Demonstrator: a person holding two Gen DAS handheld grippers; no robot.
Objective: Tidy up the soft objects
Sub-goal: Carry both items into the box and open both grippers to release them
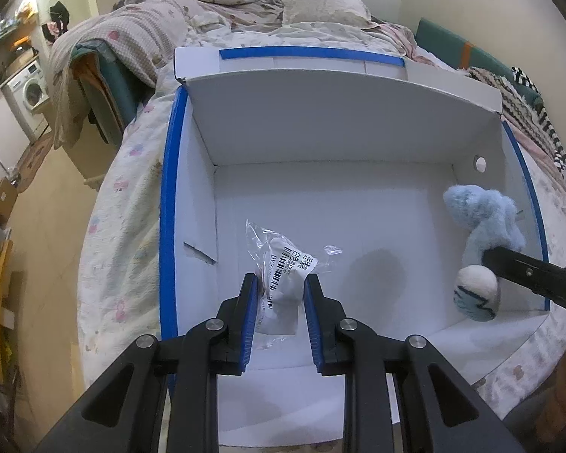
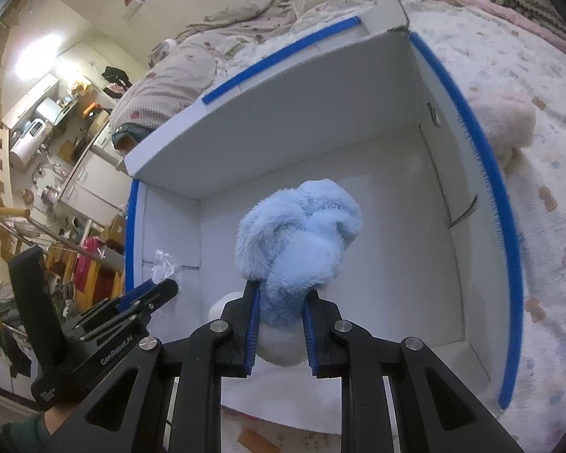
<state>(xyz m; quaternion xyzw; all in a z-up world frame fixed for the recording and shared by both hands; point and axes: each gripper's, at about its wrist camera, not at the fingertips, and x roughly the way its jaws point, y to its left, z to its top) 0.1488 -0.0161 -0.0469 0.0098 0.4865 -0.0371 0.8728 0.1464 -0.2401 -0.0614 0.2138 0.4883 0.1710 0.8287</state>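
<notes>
A white cardboard box with blue-edged rims stands open on the bed. My left gripper is shut on a soft white item in a clear plastic bag with a barcode label, held over the box floor. My right gripper is shut on a fluffy light-blue and white plush toy, held inside the box at its right side. The toy and the right gripper's finger also show in the left wrist view. The left gripper shows at lower left in the right wrist view.
The box sits on a patterned quilt. A pale pink plush lies on the bed outside the box's right wall. Crumpled bedding and a pillow lie behind the box. A washing machine and clutter are far left.
</notes>
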